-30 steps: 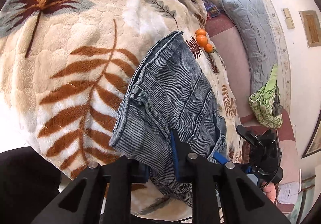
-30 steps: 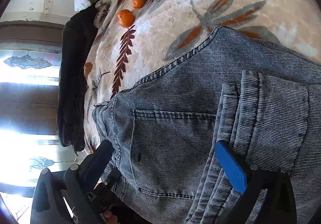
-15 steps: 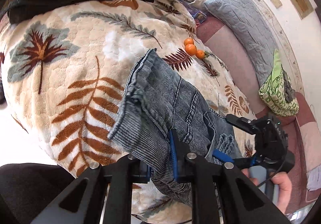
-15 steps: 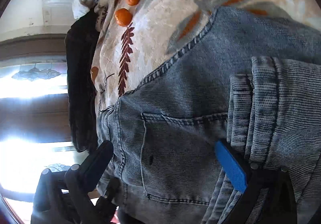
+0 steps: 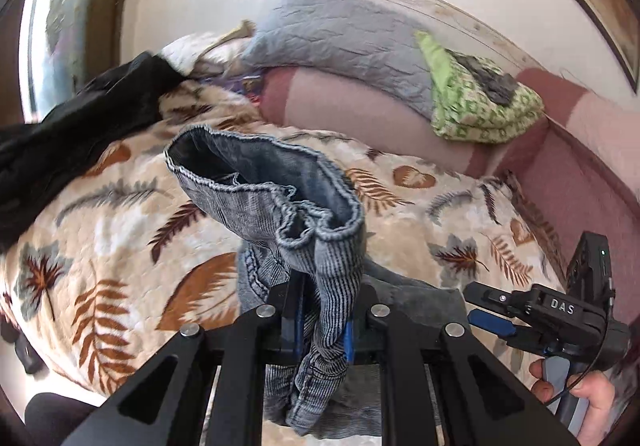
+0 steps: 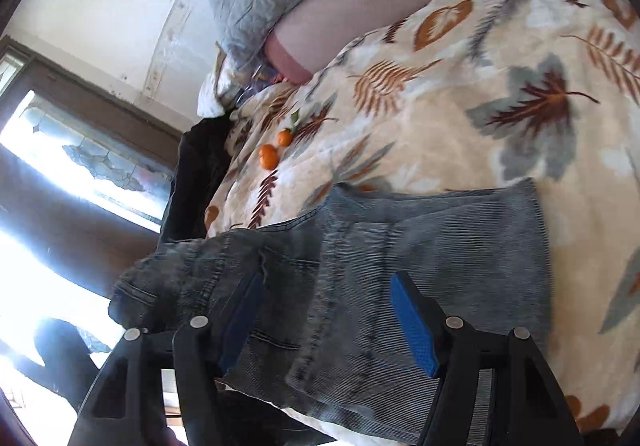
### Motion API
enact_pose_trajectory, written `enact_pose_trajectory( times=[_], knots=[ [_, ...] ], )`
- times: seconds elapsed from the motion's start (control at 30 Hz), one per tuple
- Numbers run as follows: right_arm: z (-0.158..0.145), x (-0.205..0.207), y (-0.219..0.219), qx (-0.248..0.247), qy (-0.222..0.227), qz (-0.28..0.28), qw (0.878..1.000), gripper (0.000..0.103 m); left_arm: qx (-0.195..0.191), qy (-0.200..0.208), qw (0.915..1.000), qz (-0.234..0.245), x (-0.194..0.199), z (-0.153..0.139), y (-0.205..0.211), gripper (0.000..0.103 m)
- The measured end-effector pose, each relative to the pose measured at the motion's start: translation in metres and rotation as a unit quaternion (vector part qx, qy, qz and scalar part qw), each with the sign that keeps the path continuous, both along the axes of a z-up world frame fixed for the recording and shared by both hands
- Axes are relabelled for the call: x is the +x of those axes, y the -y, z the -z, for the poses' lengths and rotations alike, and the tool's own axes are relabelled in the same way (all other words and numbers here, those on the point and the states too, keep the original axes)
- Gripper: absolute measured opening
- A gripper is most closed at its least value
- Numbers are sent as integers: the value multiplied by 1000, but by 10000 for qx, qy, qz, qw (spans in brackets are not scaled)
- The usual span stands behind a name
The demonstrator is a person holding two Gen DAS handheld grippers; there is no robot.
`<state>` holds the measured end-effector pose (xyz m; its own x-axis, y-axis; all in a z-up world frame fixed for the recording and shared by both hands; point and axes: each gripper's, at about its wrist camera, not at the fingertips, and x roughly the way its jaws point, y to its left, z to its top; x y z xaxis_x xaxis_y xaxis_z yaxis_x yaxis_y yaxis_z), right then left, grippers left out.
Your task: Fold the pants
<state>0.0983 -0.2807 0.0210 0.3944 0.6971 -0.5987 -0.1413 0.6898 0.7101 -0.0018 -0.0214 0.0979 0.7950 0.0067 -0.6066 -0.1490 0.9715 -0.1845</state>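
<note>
1. Left gripper (image 5: 322,330) is clamped on a bunched fold of the jeans (image 5: 280,202). It has gone from low over the blanket (image 5: 100,246) to raised, so the hem end now hangs up off the bed, leg openings facing the camera.
2. Right gripper (image 6: 328,322) has let go: pads apart, nothing between them, hovering just above the jeans' pocket area. A second ago a denim fold sat at its blue pad.
3. My read: the fold is mid-carry, held on one side only; the hem can sag or twist.
4. The rest of the jeans lies flat on the blanket.
5. Count: one pair of jeans, two grippers, two oranges (image 6: 269,157) beyond the jeans, one black garment (image 5: 80,114) at the blanket edge.
</note>
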Motion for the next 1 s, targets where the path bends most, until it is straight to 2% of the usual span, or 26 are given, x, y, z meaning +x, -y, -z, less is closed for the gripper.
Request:
enact_pose_trajectory(
  times=[0.07, 0.2, 0.27, 0.33, 0.37, 0.4, 0.5, 0.6, 0.7, 0.73, 0.77, 0.8, 0.87, 0.93, 1.0],
  knots=[
    [9, -3, 30, 61, -50, 256, 9996, 69, 294, 23, 9987, 408, 3, 1, 39, 14],
    [19, -10, 76, 165, -105, 656, 9977, 69, 520, -247, 9905, 1250, 12, 26, 106, 13],
    [26, -11, 90, 167, -131, 806, 9965, 70, 675, -588, 9820, 1664, 17, 51, 136, 13],
    [36, -10, 104, 153, -213, 990, 9947, 70, 755, -1222, 9681, 2053, 27, 90, 159, 13],
    [43, -9, 111, 203, -307, 1085, 9934, 70, 771, -1494, 9638, 2068, 31, 108, 163, 12],
    [50, -8, 117, 272, -412, 1152, 9921, 70, 754, -1549, 9631, 2067, 31, 117, 162, 11],
    [66, -3, 124, 428, -714, 1028, 9912, 70, 575, -1474, 9654, 2074, 29, 106, 155, 11],
    [71, 2, 124, 411, -745, 1010, 9912, 70, 355, -1547, 9642, 2123, 33, 104, 149, 11],
    [67, 14, 112, 0, -751, 890, 9932, 70, 346, -1491, 9654, 2112, 26, 106, 153, 12],
    [66, 17, 106, -134, -752, 793, 9939, 70, 350, -1477, 9652, 2129, 25, 107, 155, 14],
    [64, 21, 99, -322, -757, 666, 9944, 70, 312, -1468, 9638, 2202, 28, 107, 158, 24],
    [62, 23, 92, -527, -747, 560, 9942, 70, 184, -1456, 9599, 2388, 25, 101, 159, 42],
    [54, 22, 91, -645, -645, 575, 9942, 70, -144, -1435, 9507, 2747, 19, 82, 156, 60],
    [41, 19, 95, -633, -513, 659, 9945, 70, -380, -1006, 9528, 2839, 6, 54, 140, 61],
    [27, 12, 98, -570, -417, 640, 9955, 70, -403, -555, 9635, 2587, -6, 29, 111, 65]
  ],
)
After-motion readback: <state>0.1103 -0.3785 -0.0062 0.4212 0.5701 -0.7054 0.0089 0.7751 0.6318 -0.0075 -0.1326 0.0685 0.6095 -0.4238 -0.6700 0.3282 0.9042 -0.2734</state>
